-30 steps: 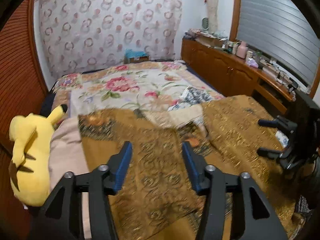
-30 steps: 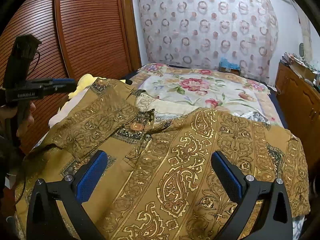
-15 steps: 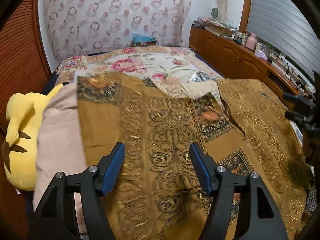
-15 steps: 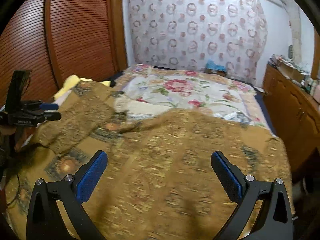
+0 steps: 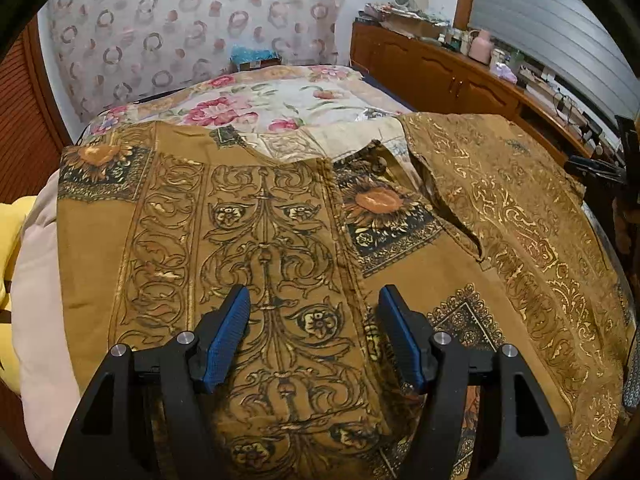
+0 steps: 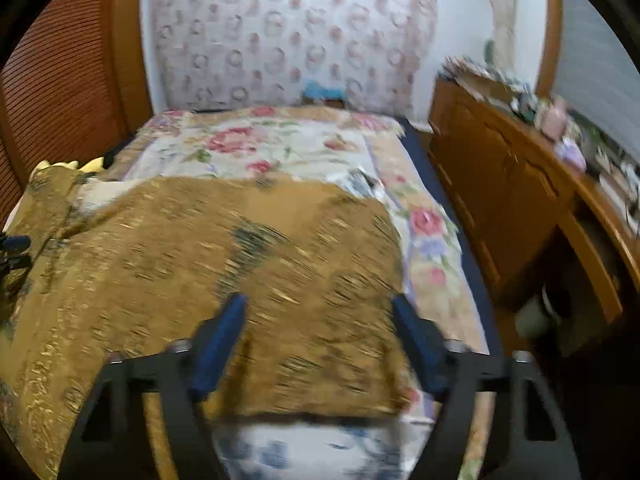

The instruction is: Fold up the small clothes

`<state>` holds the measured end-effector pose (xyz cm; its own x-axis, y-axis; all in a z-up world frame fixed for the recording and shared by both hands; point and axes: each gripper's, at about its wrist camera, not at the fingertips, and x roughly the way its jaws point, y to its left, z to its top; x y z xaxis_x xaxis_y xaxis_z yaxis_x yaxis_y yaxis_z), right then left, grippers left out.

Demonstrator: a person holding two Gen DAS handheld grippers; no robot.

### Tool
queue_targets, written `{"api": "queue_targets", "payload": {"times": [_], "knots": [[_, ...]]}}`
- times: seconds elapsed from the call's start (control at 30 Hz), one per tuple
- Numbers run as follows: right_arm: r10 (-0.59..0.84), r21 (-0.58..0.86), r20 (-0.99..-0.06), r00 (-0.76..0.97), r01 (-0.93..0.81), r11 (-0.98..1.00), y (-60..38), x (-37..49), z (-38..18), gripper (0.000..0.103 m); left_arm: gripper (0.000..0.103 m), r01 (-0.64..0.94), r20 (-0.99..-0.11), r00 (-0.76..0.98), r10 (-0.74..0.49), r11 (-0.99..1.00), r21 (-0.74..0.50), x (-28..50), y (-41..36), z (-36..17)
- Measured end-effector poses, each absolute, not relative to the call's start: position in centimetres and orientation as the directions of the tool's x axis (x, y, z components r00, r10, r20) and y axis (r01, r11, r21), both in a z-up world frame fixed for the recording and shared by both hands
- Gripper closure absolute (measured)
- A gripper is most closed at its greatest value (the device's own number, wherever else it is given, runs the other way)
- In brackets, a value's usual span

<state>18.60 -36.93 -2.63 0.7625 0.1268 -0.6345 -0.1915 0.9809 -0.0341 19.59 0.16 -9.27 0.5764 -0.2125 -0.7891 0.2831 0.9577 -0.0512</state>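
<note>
A brown patterned garment [image 5: 280, 216] is seen spread across the near half of the bed [image 5: 280, 96], its neckline at about 12 o'clock in the left view, and the step in hand is judged to be the laying-out and gripping that precedes a first fold. The left gripper [image 5: 314, 334] is held over the garment's central panel with its fingers apart and nothing between them; whether the pads touch the cloth cannot be told. The right gripper [image 6: 320, 340] is likewise held open, above the garment's right-hand portion near its lower hem, though that view is blurred. The next move is judged to call for an edge or a sleeve to be pinched and carried across the body. A loose flap [image 5: 500, 208] lies at 2 o'clock, overlapping the main panel. Open bed is offered at 12 o'clock; at 9 o'clock a pale cushion [image 5: 40, 280] and a yellow plush toy [image 5: 10, 228] lie beside the cloth, and at 3 o'clock a wooden cabinet [image 6: 512, 200] closes the aisle.
</note>
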Motion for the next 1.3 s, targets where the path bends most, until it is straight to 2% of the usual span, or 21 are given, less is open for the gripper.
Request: {"api": "queue_targets", "payload": {"times": [0.1,0.37,0.43,0.63,0.77,0.8,0.9,1.1,1.3], "knots": [[0.152,0.026,-0.657,0.738,-0.179,0.984,-38.6,19.1,-3.3,0.039,0.035,0.279,-0.792,0.577,-0.198,0.960,-0.037,20.0,-0.2,-9.4],[0.156,0.059,-0.690,0.707,-0.160,0.985,-39.7,20.5,-3.3,0.039,0.035,0.278,-0.779,0.602,-0.175,0.961,-0.001,20.4,-0.8,-9.8],[0.159,0.064,-0.698,0.698,-0.161,0.985,-39.4,20.6,-3.1,0.040,0.027,0.291,-0.776,0.601,-0.190,0.957,-0.009,20.5,-0.9,-9.9],[0.154,0.056,-0.692,0.706,-0.160,0.986,-39.5,19.4,-2.3,0.060,0.018,0.311,-0.784,0.589,-0.197,0.950,-0.005,20.7,-1.5,-10.0],[0.107,-0.010,-0.688,0.718,-0.157,0.988,-38.6,19.1,-2.5,0.072,0.018,0.311,-0.784,0.589,-0.195,0.950,-0.003,20.8,-1.6,-9.9],[0.092,-0.037,-0.690,0.718,-0.162,0.986,-38.4,18.9,-2.4,0.080,0.018,0.311,-0.784,0.590,-0.195,0.950,-0.002,20.8,-1.6,-9.9],[0.092,-0.068,-0.700,0.708,-0.195,0.978,-37.5,18.8,-2.4,0.093,0.018,0.311,-0.784,0.589,-0.195,0.950,-0.003,20.8,-1.6,-9.9],[0.091,-0.100,-0.666,0.741,-0.210,0.973,-36.9,18.4,-0.8,0.097,0.018,0.311,-0.784,0.589,-0.195,0.950,-0.003,20.8,-1.6,-9.9],[0.195,-0.096,-0.592,0.782,-0.309,0.946,-33.4,17.4,2.4,0.097,0.018,0.311,-0.784,0.589,-0.195,0.950,-0.003,20.8,-1.6,-9.9]]}}
